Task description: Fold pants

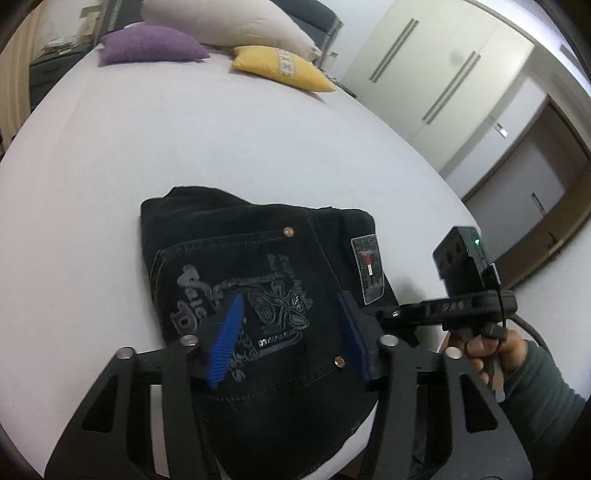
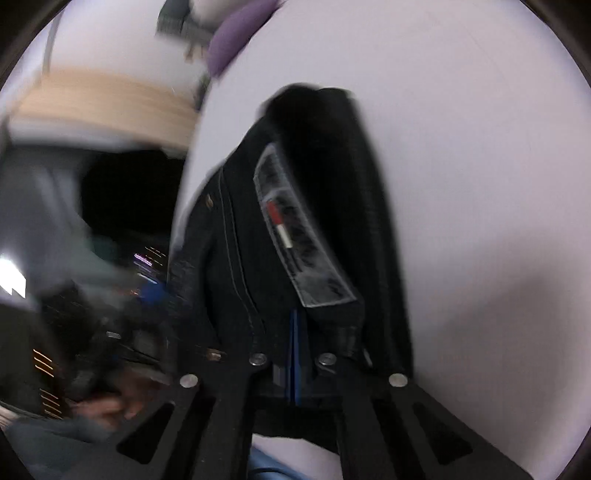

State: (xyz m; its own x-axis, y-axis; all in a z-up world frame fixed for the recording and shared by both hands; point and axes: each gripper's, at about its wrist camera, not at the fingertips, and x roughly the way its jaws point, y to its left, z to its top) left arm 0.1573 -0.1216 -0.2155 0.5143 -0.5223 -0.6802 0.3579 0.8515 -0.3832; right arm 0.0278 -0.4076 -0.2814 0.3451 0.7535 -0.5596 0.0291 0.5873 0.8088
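Black jeans (image 1: 258,280), folded into a compact stack, lie on a white bed (image 1: 184,147), back pocket embroidery and a grey waistband patch (image 1: 369,273) facing up. My left gripper (image 1: 291,325) is open just above the pocket, its blue pads (image 1: 227,339) apart with nothing between them. My right gripper (image 2: 295,332) is shut on the waistband edge of the jeans (image 2: 295,221) beside the patch (image 2: 295,236). The right gripper also shows at the jeans' right edge in the left wrist view (image 1: 399,314). The right wrist view is blurred.
A purple pillow (image 1: 151,46), a large beige pillow (image 1: 225,22) and a yellow pillow (image 1: 280,68) lie at the bed's head. White wardrobe doors (image 1: 436,74) and a doorway (image 1: 532,199) stand to the right. The bed's near edge runs just under the jeans.
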